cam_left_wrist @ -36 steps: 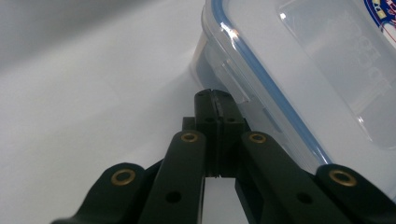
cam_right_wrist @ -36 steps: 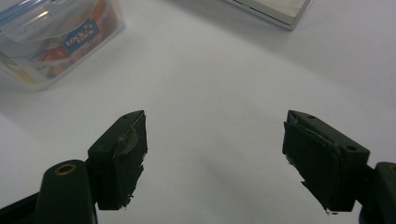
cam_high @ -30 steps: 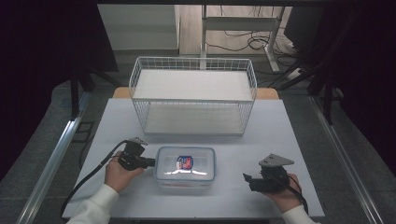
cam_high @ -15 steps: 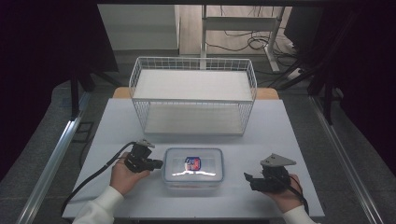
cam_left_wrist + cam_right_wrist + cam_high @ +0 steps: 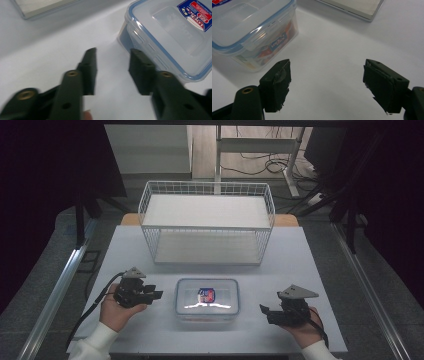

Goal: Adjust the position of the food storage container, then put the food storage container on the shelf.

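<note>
Here the left tongs (image 5: 159,294), matte black with ribbed pads, have just been opening and stand released, nothing between them, just beside the box (image 5: 207,299). The right tongs (image 5: 263,309) gape empty. The clear, round-cornered plastic box lies between them on the smooth white bench (image 5: 300,260), before a wire basket (image 5: 207,222).

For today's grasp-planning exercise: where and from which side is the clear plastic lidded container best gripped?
Probably across its short ends: the clear plastic lidded container lies flat and wide on the white table. The open left gripper and right gripper flank it, so each could approach from its own side.
</note>
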`<state>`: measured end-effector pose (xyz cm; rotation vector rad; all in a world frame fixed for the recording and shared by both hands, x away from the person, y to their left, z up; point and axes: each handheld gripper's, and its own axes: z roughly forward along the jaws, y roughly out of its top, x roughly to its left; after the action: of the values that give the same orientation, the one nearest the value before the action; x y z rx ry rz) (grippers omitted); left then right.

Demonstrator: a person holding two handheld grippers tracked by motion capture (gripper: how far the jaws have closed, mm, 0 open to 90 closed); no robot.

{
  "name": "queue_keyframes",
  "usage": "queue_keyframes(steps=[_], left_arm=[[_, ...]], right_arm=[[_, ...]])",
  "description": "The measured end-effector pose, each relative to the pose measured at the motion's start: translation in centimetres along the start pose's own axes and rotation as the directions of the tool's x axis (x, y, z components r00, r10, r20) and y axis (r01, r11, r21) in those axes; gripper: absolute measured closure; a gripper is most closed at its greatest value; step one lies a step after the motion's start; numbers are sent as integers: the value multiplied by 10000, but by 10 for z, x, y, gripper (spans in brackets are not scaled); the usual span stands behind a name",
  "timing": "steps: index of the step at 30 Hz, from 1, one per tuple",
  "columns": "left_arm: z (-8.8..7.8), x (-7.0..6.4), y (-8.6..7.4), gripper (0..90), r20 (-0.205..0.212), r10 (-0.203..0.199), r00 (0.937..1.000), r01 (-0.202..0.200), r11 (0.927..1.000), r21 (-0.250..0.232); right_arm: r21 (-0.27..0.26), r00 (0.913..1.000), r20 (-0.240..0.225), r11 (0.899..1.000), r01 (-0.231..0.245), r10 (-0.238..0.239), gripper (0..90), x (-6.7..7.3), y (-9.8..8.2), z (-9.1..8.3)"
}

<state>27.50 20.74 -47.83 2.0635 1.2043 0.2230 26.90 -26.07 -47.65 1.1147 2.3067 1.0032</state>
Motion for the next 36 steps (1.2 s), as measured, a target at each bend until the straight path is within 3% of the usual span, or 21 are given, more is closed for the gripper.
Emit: queue_keyframes(steps=[8, 15, 22, 24, 27, 31, 36], left_arm=[[-7, -2, 0, 377, 313, -287, 9991, 301, 9985, -456], [-9, -2, 0, 294, 613, -325, 9976, 368, 9968, -703], [-8, -1, 1, 240, 835, -436, 9956, 497, 9961, -724], [-7, -1, 1, 231, 1021, -530, 9934, 607, 9955, -731], [-3, -2, 2, 209, 1376, -666, 9882, 767, 9946, -694], [1, -4, 3, 181, 1849, -1058, 9770, 1206, 9902, -706], [5, -7, 1, 163, 2091, -1176, 9708, 1323, 9896, -574]], right_arm=[[-304, 9992, -401, 9995, 6, -19, 225, 2, 1, -1], [-612, 9977, -683, 9981, 6, -48, 220, 4, 2, -2], [-774, 9937, -1089, 9964, -335, 249, 213, 4, 2, -2], [-790, 9907, -1292, 9954, -542, 437, 213, 4, 3, -2], [-753, 9795, -1858, 9928, -930, 777, 218, 9, 8, 1], [-464, 9677, -2379, 9942, -968, 831, 213, 20, 15, 11], [-265, 9570, -2786, 9954, -923, 814, 212, 29, 19, 19]])
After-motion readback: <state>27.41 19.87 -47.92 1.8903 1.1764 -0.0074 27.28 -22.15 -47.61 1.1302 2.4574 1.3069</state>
